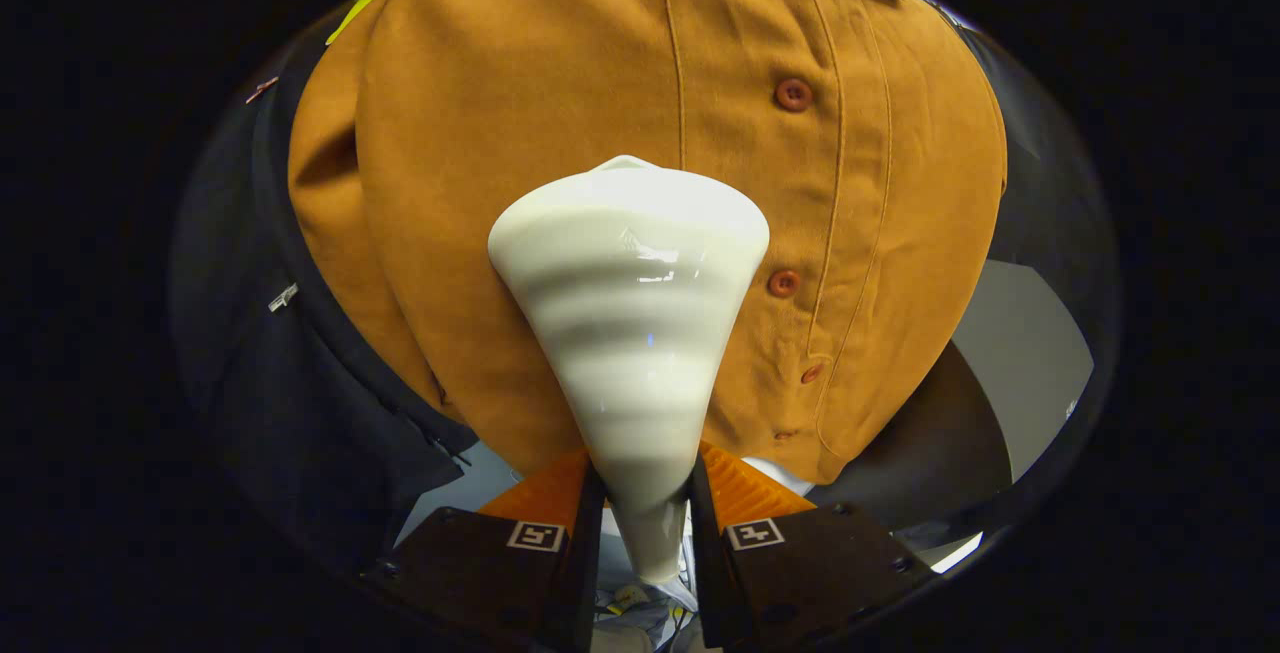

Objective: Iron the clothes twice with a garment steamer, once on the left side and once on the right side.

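**Steamer head against the shirt, risks ahead**

Clamped in the gripper (645, 508), jaws clenched on the narrow handle of the garment steamer (630, 333). Wide head reaching forward beyond the fingers, apparently against or just off the brown shirt (560, 83), left of the button placket (793, 94).

Likely troubles: slipping of the smooth, glossy handle between the jaws under sideways drag; snagging on a button if steered right across the placket; bunching of loose cloth near the hem; lingering too long in one spot and wetting the fabric.

Shirt hanging, not on a table. Beside it, a dark garment (300, 363) with a zip. Beyond the hem, a pale grey floor or wall (1040, 353); hard to tell which.
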Action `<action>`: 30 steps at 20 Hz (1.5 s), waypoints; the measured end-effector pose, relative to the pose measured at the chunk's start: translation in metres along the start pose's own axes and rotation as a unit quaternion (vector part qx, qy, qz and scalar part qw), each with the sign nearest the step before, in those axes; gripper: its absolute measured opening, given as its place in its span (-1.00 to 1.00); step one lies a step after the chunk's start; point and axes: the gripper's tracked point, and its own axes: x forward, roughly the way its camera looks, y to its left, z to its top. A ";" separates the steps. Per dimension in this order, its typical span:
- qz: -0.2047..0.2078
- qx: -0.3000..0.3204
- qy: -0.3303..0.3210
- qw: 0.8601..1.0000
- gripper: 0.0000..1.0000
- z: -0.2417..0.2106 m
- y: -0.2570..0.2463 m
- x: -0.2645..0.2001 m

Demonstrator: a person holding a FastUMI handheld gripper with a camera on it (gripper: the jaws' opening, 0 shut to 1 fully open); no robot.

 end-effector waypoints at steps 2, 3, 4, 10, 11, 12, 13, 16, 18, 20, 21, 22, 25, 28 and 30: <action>-0.002 0.003 0.021 1.000 -0.12 -0.013 0.000 0.001; -0.003 0.003 0.032 0.999 -0.12 -0.022 -0.002 0.003; -0.004 0.002 0.042 0.999 -0.12 -0.028 -0.003 0.005; -0.007 -0.007 0.084 0.996 -0.12 -0.063 -0.007 0.007; -0.007 -0.009 0.088 0.996 -0.12 -0.070 -0.008 0.009; -0.006 -0.012 0.094 0.995 -0.12 -0.076 -0.010 0.010; -0.006 -0.014 0.099 0.995 -0.12 -0.082 -0.011 0.011; -0.008 -0.014 0.101 0.995 -0.11 -0.088 -0.019 0.005; -0.004 -0.011 0.086 0.996 -0.11 -0.075 -0.022 -0.008; -0.002 -0.013 0.052 0.999 -0.12 -0.053 -0.031 -0.023; -0.001 -0.012 0.031 0.999 -0.12 -0.042 -0.035 -0.032; -0.002 -0.012 0.007 1.000 -0.12 -0.027 -0.042 -0.038; -0.007 -0.011 -0.051 0.999 -0.12 0.011 -0.065 -0.058; -0.006 -0.005 -0.110 0.994 -0.12 0.048 -0.079 -0.081; -0.003 0.001 -0.143 0.990 -0.12 0.071 -0.094 -0.101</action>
